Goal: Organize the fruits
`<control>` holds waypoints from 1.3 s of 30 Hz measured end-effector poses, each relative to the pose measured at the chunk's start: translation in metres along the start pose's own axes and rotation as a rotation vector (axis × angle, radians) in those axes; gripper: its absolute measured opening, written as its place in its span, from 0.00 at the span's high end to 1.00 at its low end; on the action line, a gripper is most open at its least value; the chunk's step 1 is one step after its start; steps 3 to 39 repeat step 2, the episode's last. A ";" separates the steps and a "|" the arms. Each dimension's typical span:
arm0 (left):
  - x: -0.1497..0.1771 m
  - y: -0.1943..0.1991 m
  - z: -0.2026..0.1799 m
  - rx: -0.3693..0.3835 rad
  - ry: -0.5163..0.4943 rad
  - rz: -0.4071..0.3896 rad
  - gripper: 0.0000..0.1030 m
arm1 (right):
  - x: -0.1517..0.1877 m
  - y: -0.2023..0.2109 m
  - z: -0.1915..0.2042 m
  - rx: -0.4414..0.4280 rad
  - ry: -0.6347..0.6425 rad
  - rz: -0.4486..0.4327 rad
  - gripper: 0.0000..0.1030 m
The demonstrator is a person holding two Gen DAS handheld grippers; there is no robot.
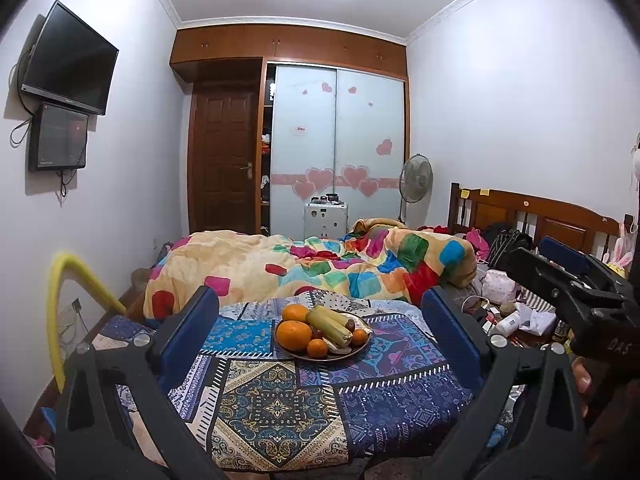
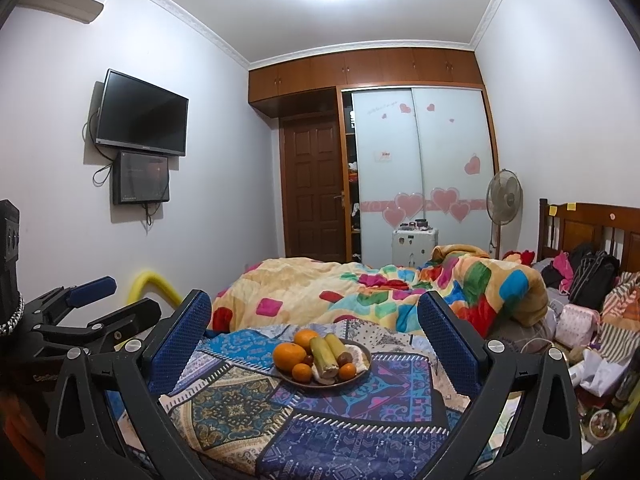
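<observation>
While both tools hang spread and empty:
Plate: dead ahead of my left tool, nearer than my right tool.
Sugarcane: long axis pointing away.

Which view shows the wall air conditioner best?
The right wrist view: the air conditioner shows high on the left wall, above the TV, though the frame edge crops it. The left wrist view shows none of it; there the wall ends just above the TV.
</observation>
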State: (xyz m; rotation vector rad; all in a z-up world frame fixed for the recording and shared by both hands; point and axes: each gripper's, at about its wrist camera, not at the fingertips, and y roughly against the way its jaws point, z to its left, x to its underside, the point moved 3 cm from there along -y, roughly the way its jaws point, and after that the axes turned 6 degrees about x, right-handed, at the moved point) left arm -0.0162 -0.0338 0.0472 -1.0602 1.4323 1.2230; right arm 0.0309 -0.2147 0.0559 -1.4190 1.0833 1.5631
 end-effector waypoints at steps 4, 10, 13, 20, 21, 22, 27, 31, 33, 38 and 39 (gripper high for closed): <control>-0.001 0.000 0.001 0.001 0.000 0.000 0.00 | 0.000 0.000 0.000 0.002 0.002 0.000 0.00; -0.001 0.000 0.001 0.001 0.000 0.000 0.00 | 0.000 0.000 0.000 0.002 0.002 0.000 0.00; -0.001 0.000 0.001 0.001 0.000 0.000 0.00 | 0.000 0.000 0.000 0.002 0.002 0.000 0.00; -0.001 0.000 0.001 0.001 0.000 0.000 0.00 | 0.000 0.000 0.000 0.002 0.002 0.000 0.00; -0.001 0.000 0.001 0.001 0.000 0.000 0.00 | 0.000 0.000 0.000 0.002 0.002 0.000 0.00; -0.001 0.000 0.001 0.001 0.000 0.000 0.00 | 0.000 0.000 0.000 0.002 0.002 0.000 0.00; -0.001 0.000 0.001 0.001 0.000 0.000 0.00 | 0.000 0.000 0.000 0.002 0.002 0.000 0.00; -0.001 0.000 0.001 0.001 0.000 0.000 0.00 | 0.000 0.000 0.000 0.002 0.002 0.000 0.00; -0.001 0.000 0.001 0.001 0.000 0.000 0.00 | 0.000 0.000 0.000 0.002 0.002 0.000 0.00; -0.001 0.000 0.001 0.001 0.000 0.000 0.00 | 0.000 0.000 0.000 0.002 0.002 0.000 0.00; -0.001 0.000 0.001 0.001 0.000 0.000 0.00 | 0.000 0.000 0.000 0.002 0.002 0.000 0.00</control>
